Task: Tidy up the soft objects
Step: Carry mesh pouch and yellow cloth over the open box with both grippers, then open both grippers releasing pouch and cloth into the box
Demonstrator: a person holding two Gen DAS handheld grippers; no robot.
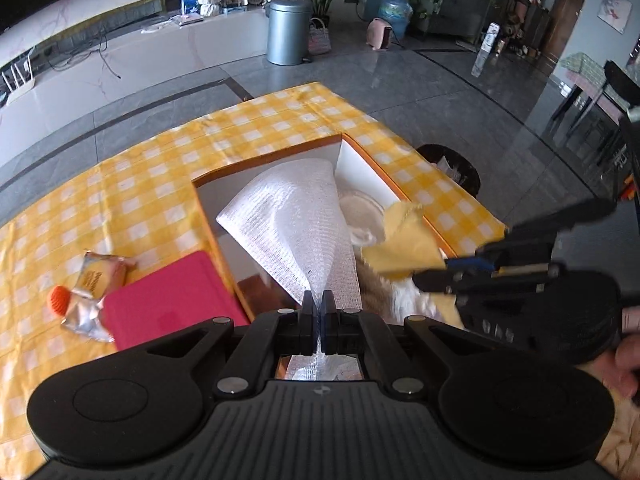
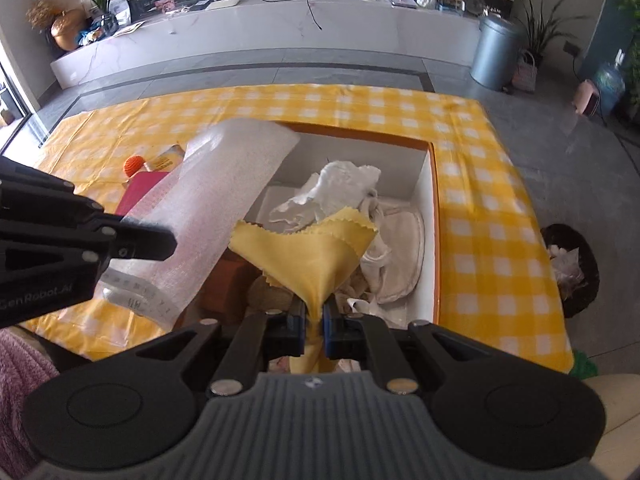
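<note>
The orange-rimmed box (image 2: pixel 435 216) sits on the bench (image 2: pixel 480 184), which wears a yellow checked cloth. The left gripper (image 1: pixel 317 304) has its jaws closed on a white foam mesh sheet (image 1: pixel 296 220) that fans up over the box's left side. The right gripper (image 2: pixel 315 316) pinches a yellow cloth (image 2: pixel 316 252) with zigzag edges, held above the box's near end. Inside the box lie crumpled white cloths (image 2: pixel 340 188) and a cream pad (image 2: pixel 400 252). Left of the box rest a pink pad (image 1: pixel 168 300), an orange scrubber (image 1: pixel 58 299) and a snack packet (image 1: pixel 100 274).
</note>
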